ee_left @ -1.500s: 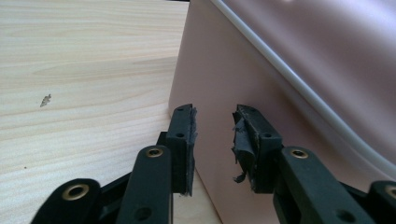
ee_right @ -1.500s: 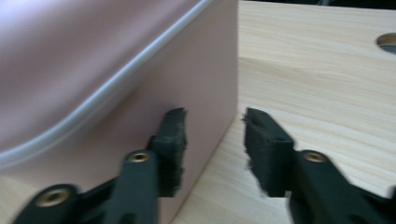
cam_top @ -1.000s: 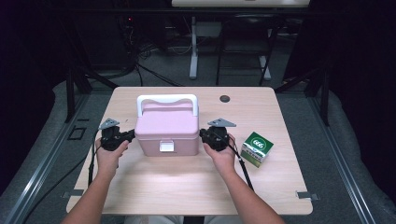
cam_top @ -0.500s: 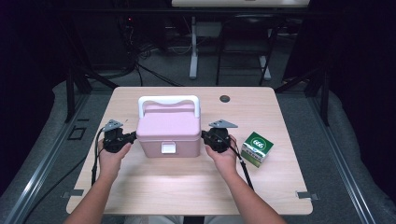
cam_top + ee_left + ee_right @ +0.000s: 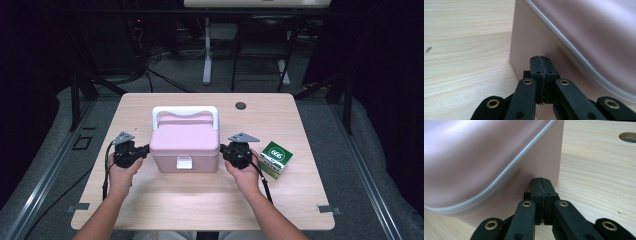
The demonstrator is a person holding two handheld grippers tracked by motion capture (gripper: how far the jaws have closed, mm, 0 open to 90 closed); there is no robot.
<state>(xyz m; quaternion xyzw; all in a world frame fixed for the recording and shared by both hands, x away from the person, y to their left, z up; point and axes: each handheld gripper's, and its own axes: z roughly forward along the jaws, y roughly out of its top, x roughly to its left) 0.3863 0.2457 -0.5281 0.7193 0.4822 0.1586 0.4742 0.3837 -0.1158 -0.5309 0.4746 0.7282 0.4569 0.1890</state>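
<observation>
A pink plastic box [image 5: 184,142] with a white handle [image 5: 185,111] and a white front latch [image 5: 184,162] stands in the middle of the wooden table [image 5: 200,200]. My left gripper [image 5: 147,148] is shut, its tips against the box's left wall [image 5: 529,40]. On the other side my right gripper [image 5: 222,149] is shut too, its tips pressed to the box's right wall [image 5: 541,157]. Both gripper views show the black jaws closed pad to pad with nothing between them. The box's lid is down.
A small green and white carton [image 5: 274,159] lies just right of my right hand. A round cable hole [image 5: 241,105] sits near the table's far edge. Bare tabletop lies in front of the box. Dark floor and stands surround the table.
Both hands and the box sit slightly nearer the front of the table than a second ago. The grippers stay shut against the box's sides.
</observation>
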